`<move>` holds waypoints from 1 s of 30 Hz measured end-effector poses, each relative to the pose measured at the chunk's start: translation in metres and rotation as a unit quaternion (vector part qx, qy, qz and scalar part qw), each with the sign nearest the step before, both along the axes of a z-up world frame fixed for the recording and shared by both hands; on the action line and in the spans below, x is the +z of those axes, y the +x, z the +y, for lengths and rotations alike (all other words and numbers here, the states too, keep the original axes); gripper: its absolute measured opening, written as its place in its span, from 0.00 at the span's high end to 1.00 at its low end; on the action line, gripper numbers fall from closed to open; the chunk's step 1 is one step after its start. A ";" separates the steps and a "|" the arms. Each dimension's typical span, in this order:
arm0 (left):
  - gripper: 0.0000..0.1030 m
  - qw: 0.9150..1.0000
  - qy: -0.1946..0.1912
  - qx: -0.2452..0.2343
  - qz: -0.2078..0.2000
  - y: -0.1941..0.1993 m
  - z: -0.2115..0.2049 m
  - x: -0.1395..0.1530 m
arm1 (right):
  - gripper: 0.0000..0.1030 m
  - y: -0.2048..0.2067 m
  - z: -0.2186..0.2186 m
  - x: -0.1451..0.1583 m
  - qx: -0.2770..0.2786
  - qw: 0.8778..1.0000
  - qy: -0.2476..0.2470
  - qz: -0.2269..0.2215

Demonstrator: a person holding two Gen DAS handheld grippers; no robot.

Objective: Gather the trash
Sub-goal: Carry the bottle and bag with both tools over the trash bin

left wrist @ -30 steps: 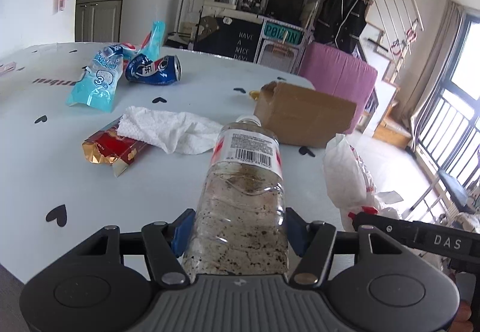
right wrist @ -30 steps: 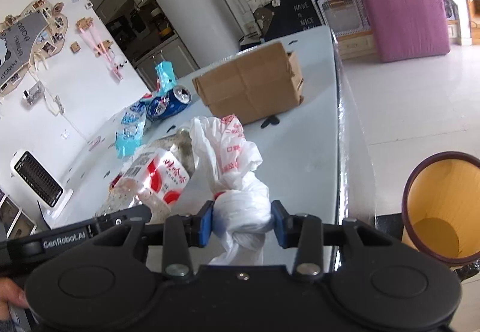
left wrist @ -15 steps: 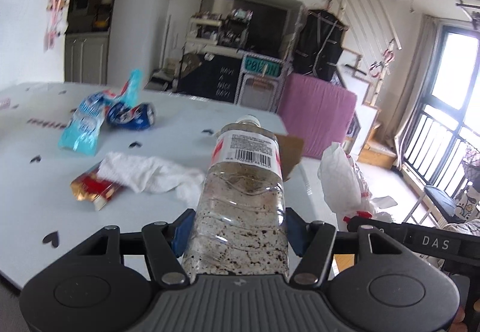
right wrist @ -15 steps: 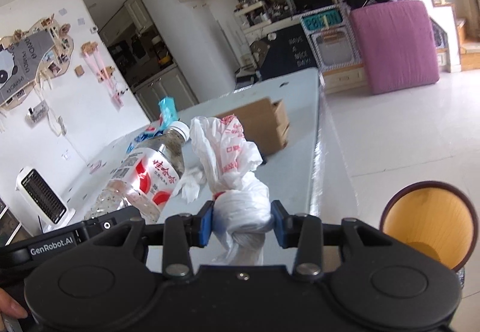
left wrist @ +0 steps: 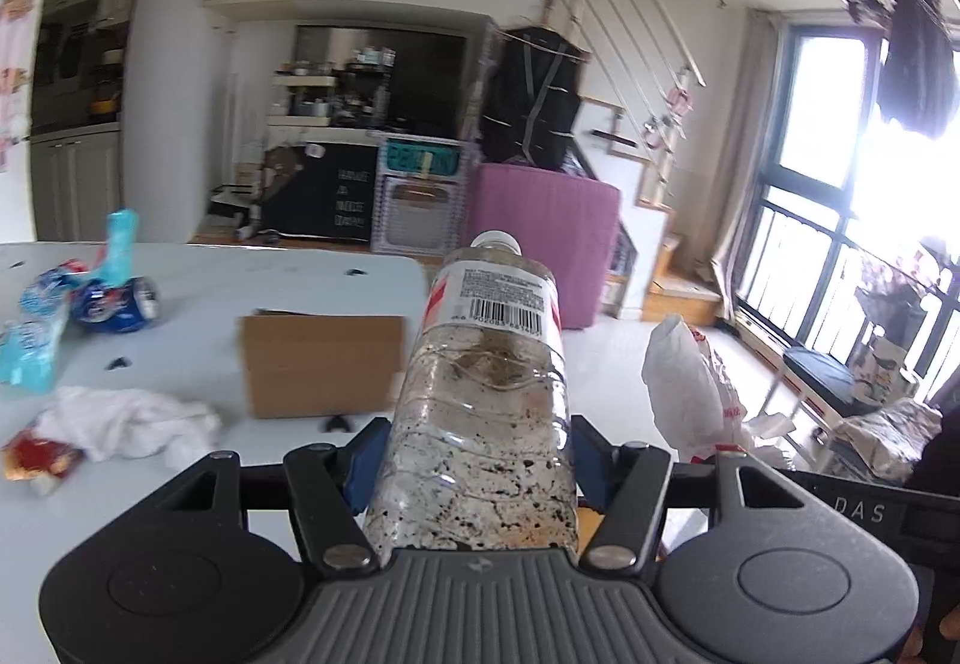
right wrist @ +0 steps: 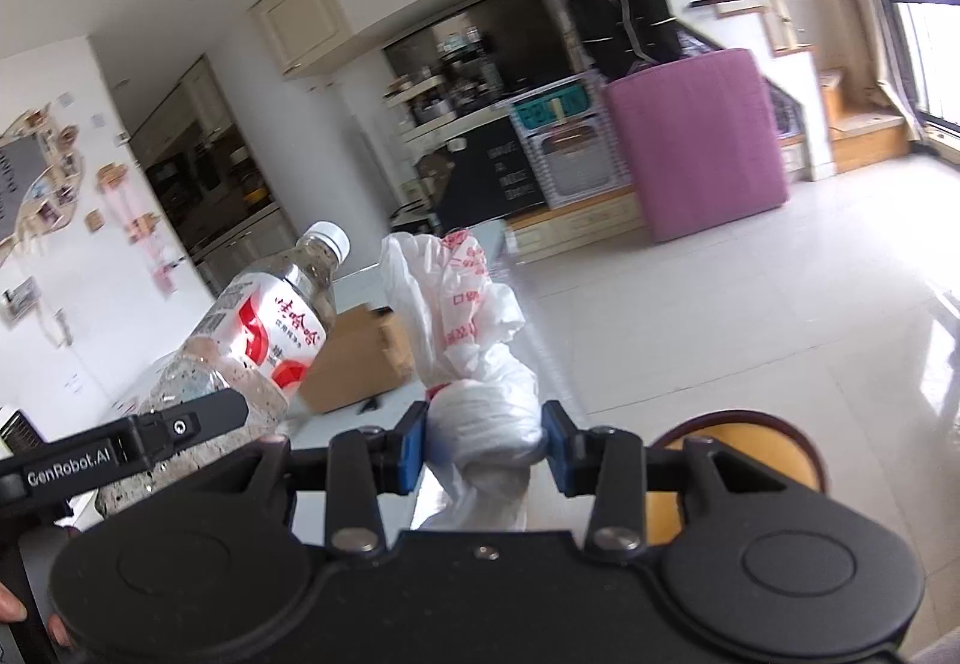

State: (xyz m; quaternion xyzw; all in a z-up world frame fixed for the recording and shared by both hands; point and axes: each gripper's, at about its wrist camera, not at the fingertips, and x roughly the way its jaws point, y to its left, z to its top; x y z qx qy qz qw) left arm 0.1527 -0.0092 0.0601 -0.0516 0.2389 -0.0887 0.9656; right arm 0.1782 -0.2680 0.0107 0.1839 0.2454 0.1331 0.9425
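The left wrist view alone shows the trash left on the white surface (left wrist: 198, 298): from the left, a light blue wrapper (left wrist: 27, 346), a crushed blue can (left wrist: 117, 301), a red and gold packet (left wrist: 36, 457) partly under a crumpled white tissue (left wrist: 129, 421), then a brown cardboard box (left wrist: 321, 364) near the surface's far edge. The left gripper (left wrist: 471, 454) has its blue fingers (left wrist: 360, 463) pinching the lower body of a clear plastic bottle (left wrist: 486, 394) with dark specks inside, cap pointing away. To its right hangs the white plastic bag (left wrist: 690, 388), held clear of the surface with open floor behind it.

The right wrist view alone shows the bin (right wrist: 744, 448), brown-rimmed and yellow inside, standing on the tiled floor just behind the right gripper (right wrist: 486, 439); much of it is hidden by that gripper. Here the bottle (right wrist: 264, 328) sits at left, the box (right wrist: 360, 358) behind it. The right fingers (right wrist: 414, 451) pinch the bag (right wrist: 468, 340) at its knotted neck. Beyond the surface's edge the floor lies open as far as a purple upholstered block (right wrist: 702, 136).
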 end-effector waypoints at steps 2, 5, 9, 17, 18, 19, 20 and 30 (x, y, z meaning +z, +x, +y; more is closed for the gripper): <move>0.39 1.000 0.002 -0.013 0.004 0.009 -0.018 -0.003 | 0.60 0.001 -0.016 -0.003 -0.014 1.000 -0.002 0.002; 0.39 0.999 0.004 -0.030 0.010 0.022 -0.044 -0.008 | 0.60 0.003 -0.040 -0.009 -0.034 0.999 -0.005 0.008; 0.39 0.998 0.008 -0.050 0.022 0.039 -0.075 -0.020 | 0.60 0.007 -0.070 -0.018 -0.058 0.998 -0.009 0.018; 0.39 0.993 0.000 -0.081 0.081 0.076 -0.123 -0.060 | 0.60 0.025 -0.120 -0.050 -0.101 0.993 -0.012 0.056; 0.39 0.992 -0.001 -0.083 0.091 0.081 -0.128 -0.067 | 0.60 0.029 -0.125 -0.055 -0.105 0.992 -0.012 0.063; 0.39 0.991 -0.003 -0.085 0.103 0.087 -0.133 -0.074 | 0.60 0.031 -0.129 -0.062 -0.108 0.992 -0.013 0.071; 0.39 0.990 -0.005 -0.086 0.114 0.091 -0.135 -0.083 | 0.60 0.036 -0.133 -0.068 -0.110 0.991 -0.013 0.079; 0.39 0.971 -0.003 -0.085 0.221 0.144 -0.164 -0.174 | 0.60 0.075 -0.152 -0.134 -0.110 0.981 -0.016 0.159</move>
